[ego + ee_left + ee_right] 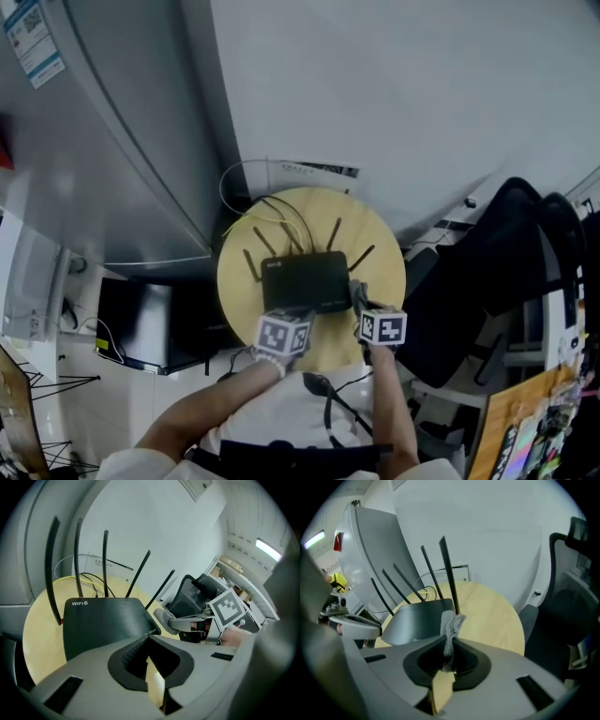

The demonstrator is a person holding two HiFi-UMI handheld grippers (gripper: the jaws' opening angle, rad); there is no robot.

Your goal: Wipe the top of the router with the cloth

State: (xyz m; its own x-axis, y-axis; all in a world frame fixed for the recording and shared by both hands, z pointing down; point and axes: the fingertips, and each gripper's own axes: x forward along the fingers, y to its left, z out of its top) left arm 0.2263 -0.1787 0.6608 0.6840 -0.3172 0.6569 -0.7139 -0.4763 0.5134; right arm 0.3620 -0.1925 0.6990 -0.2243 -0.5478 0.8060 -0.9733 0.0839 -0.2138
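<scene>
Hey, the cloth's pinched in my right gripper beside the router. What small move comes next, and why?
Probably ease the right gripper leftward so the cloth lands on top of the router. The cloth sits just off its right front corner, not yet on the dark surface.

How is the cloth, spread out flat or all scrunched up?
Scrunched up. The cloth is a thin wad squeezed in the jaws of the right gripper, poking out toward the router.

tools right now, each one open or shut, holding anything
Left tool: shut, empty, tips at the router's near edge.
Right tool: shut on the cloth.
</scene>
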